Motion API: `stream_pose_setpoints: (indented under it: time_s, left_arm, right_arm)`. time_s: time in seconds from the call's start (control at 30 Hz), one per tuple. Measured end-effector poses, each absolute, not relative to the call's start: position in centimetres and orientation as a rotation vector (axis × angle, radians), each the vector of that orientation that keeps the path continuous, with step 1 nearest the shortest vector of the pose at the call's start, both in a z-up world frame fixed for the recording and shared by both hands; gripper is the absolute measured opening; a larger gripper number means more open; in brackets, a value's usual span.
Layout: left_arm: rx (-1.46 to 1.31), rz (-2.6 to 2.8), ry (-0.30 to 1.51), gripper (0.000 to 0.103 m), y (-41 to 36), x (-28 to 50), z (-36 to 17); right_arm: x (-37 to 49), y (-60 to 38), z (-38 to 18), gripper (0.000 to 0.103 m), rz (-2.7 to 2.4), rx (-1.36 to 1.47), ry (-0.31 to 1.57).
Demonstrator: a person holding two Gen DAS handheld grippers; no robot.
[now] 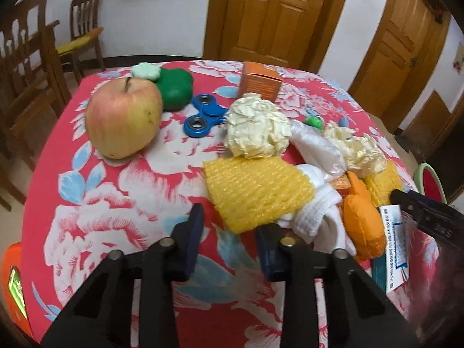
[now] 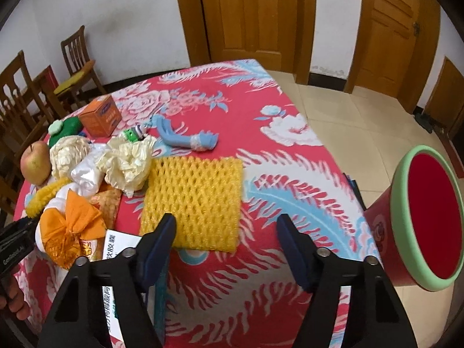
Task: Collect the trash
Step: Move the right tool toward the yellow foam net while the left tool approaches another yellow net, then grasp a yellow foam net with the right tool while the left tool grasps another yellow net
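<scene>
Hovering near the yellow foam net (image 2: 192, 201), both grippers, left (image 1: 229, 232) and right (image 2: 226, 232), have jaws released, grasping nothing, ready to pick trash.

Your left wrist view looks steeply down along the left claw (image 1: 229, 232) onto the tabletop (image 1: 116, 191), close over the clutter, facing the wooden doors (image 1: 269, 14). Your right wrist view looks the same way from further right, over the right claw (image 2: 226, 237). Both share the apple (image 1: 123, 117), the orange box (image 1: 259, 81) and the yellow foam nets (image 2: 194, 203).
</scene>
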State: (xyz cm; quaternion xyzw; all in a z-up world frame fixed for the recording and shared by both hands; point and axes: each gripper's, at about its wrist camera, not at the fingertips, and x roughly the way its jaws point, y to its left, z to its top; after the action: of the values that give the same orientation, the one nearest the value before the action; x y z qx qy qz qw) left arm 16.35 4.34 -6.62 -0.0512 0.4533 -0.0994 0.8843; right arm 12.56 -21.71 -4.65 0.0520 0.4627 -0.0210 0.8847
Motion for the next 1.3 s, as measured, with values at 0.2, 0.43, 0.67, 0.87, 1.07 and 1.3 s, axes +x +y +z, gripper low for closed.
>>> stream_pose_setpoints:
  time_s: [0.2, 0.43, 0.67, 0.87, 1.07, 1.3]
  left_arm:
    - [-0.168, -0.260, 0.935, 0.019, 4.6, 16.1, -6.7]
    - [-0.211, -0.346, 0.930, 0.010, 4.9, 15.4, -6.1]
    - [-0.247, -0.351, 0.941, 0.007, 5.2, 15.5, -5.9]
    - [-0.244, -0.316, 0.905, 0.007, 5.8, 14.1, -4.5]
    - [-0.258, -0.298, 0.866, 0.007, 6.0, 12.4, -2.9]
    - [-0.242, -0.250, 0.848, 0.007, 5.9, 11.5, -1.2]
  right_arm:
    - [12.7, -21.3, -4.8, 0.049, -0.044, 0.140, 0.972]
    - [12.7, -21.1, -4.6, 0.030, -0.045, 0.181, 0.979]
    - [12.4, -20.7, -4.0, 0.011, -0.044, 0.167, 0.956]
    - [10.9, -21.1, -2.5, 0.010, -0.020, 0.182, 0.892]
    - [9.0, -21.6, 0.2, 0.010, 0.001, 0.186, 0.807]
    - [7.5, -22.5, 1.6, 0.010, 0.048, 0.202, 0.741]
